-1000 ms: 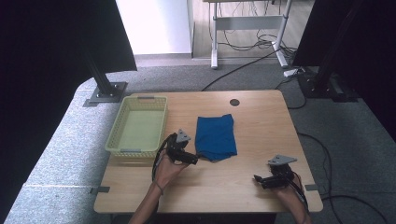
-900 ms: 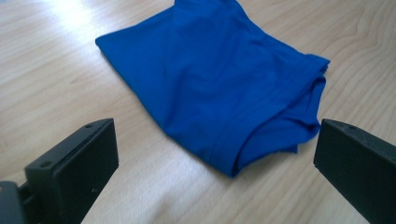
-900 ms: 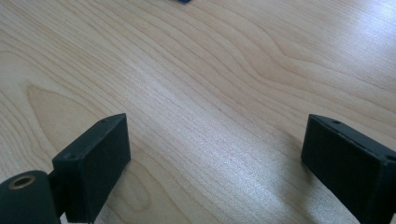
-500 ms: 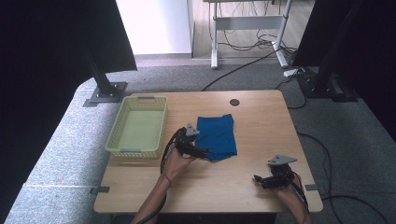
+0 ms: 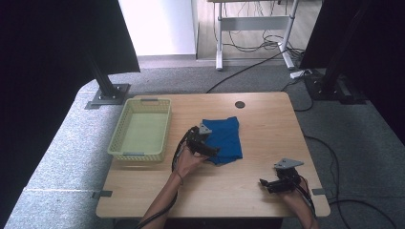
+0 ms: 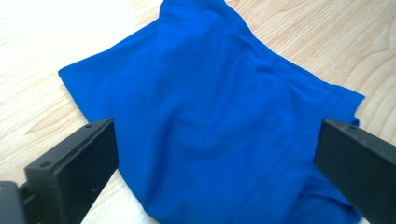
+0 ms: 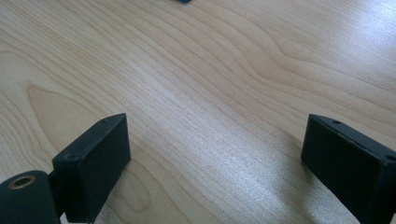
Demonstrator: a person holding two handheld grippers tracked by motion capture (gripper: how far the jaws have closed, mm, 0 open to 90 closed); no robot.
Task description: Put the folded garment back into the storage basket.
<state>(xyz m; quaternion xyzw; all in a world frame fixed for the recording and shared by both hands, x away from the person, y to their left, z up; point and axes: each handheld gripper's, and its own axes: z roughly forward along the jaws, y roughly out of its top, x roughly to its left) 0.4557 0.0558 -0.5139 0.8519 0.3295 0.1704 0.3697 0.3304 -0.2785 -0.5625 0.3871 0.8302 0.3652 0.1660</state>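
Fingers [image 6: 70, 172] of left gripper [image 6: 217, 168] straddle blue cloth [image 6: 210, 116].

We see soft matt blue cloth [image 6: 219, 107] w/ stitched hem btwn our left gripper's [image 6: 217, 158] matt black jaws; smooth, faintly glossy wood-grain table [image 7: 196, 93] under right gripper [image 7: 217, 158].

We count one blue cloth [image 5: 224, 140] on the table [image 5: 267, 124]. We count one yellow-green basket [image 5: 140, 129], with nothing visible inside it. We count two handheld grippers: the left gripper [image 5: 210, 151] and the right gripper [image 5: 263, 184], each with two black jaws, four jaws in total. We count one dark round disc [image 5: 239, 104] near the table's far edge. We count two forearms entering from the bottom edge.
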